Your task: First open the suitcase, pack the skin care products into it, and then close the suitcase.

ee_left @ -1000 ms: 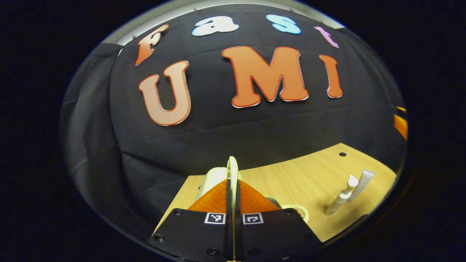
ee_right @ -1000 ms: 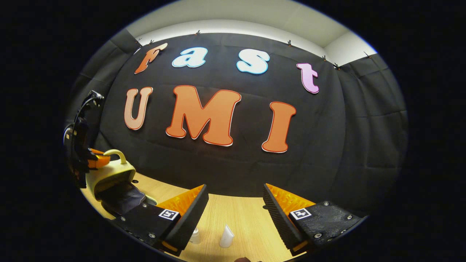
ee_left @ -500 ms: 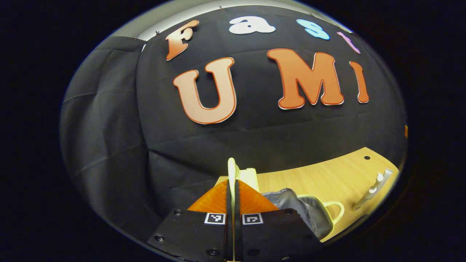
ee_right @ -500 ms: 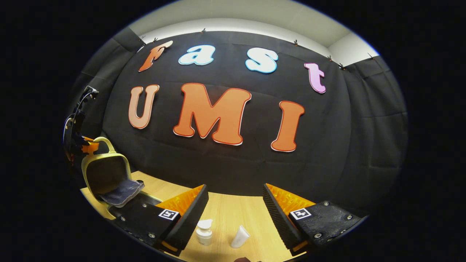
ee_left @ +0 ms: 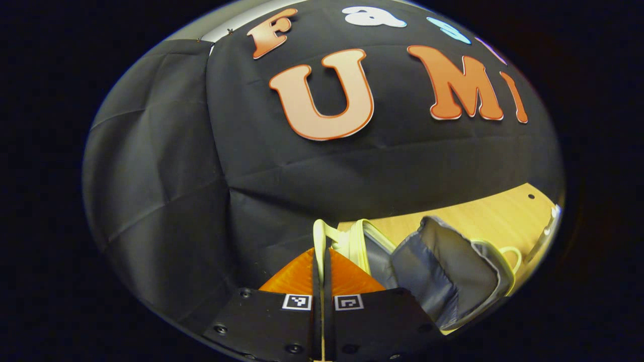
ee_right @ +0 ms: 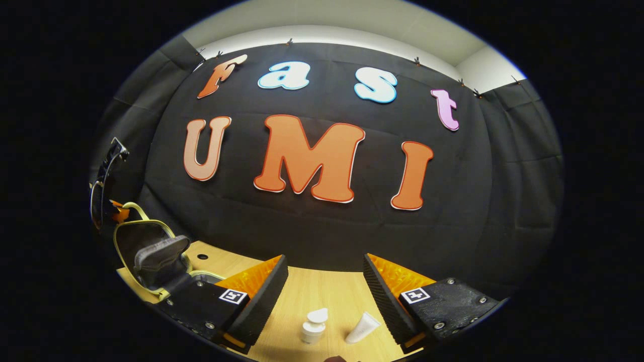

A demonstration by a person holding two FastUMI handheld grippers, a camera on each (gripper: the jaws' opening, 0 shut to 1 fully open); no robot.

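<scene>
My left gripper (ee_left: pixel 322 250) is shut on the thin pale yellow handle (ee_left: pixel 319 230) of the suitcase lid. The small suitcase (ee_left: pixel 443 271) stands open beside it, its grey lining and a grey inner flap showing. In the right gripper view the suitcase (ee_right: pixel 151 249) is at the far left with its lid raised, and the left gripper (ee_right: pixel 113 211) holds the handle at the lid's top. My right gripper (ee_right: pixel 325 271) is open above the table with nothing between its fingers. Below it stand a white pump bottle (ee_right: pixel 314 327) and a white tube (ee_right: pixel 363 328).
The light wooden table (ee_right: pixel 312 294) runs back to the black cloth wall. A small dark hole (ee_right: pixel 202 256) is in the tabletop behind the suitcase. A white tube (ee_left: pixel 548 229) shows at the right edge of the left gripper view.
The left gripper has swung the lid by its handle further open, exposing the grey lining. The bottle and tube have shifted right in the right gripper view.
</scene>
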